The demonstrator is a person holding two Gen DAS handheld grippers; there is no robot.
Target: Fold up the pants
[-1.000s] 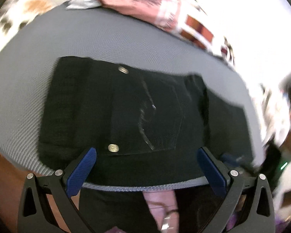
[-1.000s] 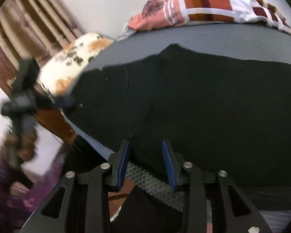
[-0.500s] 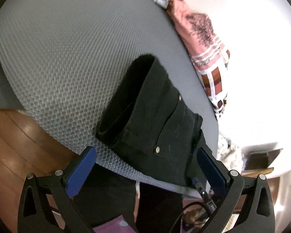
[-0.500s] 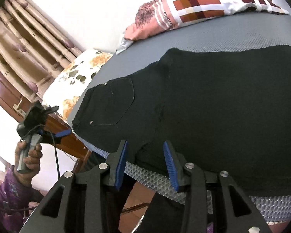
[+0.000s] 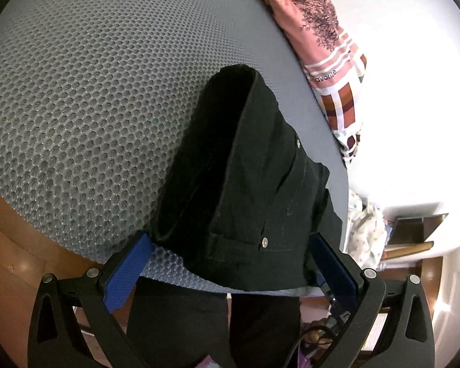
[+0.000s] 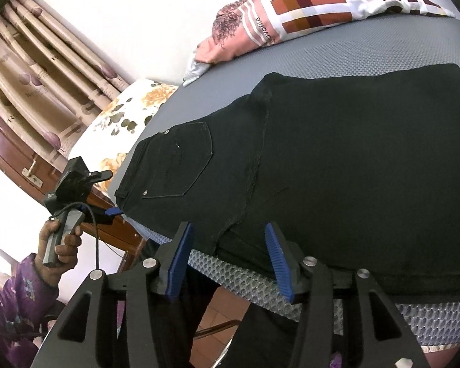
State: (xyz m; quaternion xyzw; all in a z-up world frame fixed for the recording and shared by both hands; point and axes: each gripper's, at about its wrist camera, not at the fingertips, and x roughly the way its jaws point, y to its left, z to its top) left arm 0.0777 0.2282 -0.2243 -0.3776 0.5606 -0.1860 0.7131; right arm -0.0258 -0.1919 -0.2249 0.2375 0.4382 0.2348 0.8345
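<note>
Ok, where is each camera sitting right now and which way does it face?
Left wrist: on the left gripper, looking down along the black pants from the waistband end; both fingers wide apart.
Right wrist: on the right gripper, facing the pants' near edge; its fingers are opening, nothing pinched; the person's hand shows.
Shared: pants, grey mattress, patterned blanket.

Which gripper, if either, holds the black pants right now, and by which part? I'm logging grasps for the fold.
Neither. The left gripper is wide open at the waistband end of the pants; the right gripper is opening, its pads off the cloth.
</note>
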